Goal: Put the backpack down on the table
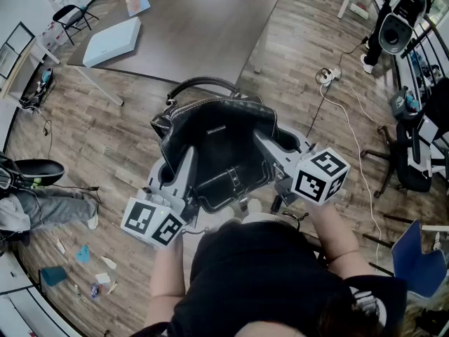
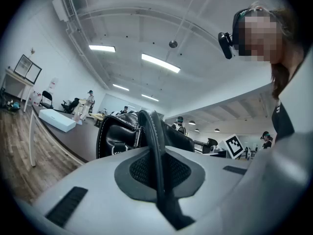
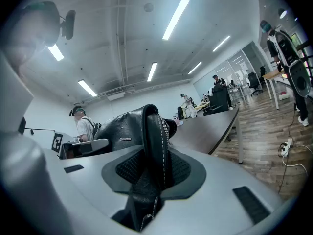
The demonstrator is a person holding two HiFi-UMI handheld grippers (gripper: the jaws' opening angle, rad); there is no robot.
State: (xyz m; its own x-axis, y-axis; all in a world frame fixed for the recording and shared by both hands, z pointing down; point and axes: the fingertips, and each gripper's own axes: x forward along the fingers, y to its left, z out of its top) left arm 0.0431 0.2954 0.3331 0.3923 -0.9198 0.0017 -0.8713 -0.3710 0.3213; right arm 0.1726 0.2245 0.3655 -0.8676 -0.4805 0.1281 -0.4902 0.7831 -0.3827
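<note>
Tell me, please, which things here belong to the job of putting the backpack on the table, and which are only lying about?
For the job:
- backpack, gripped by the left gripper and the right gripper
- table

Lying about:
- white box on the table
- floor cable
- blue chair
- paper scraps on the floor

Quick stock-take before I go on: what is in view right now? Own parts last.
backpack: one, black leather, held above the floor, short of the table
table: one, grey-brown, ahead
box: one, white, on the table's left edge
folding chair: one, black, far left
chair: one, blue, lower right
cable: one, white, on the floor at right
left claw: grey, shut on a backpack strap
right claw: grey, shut on the backpack's stitched strap
</note>
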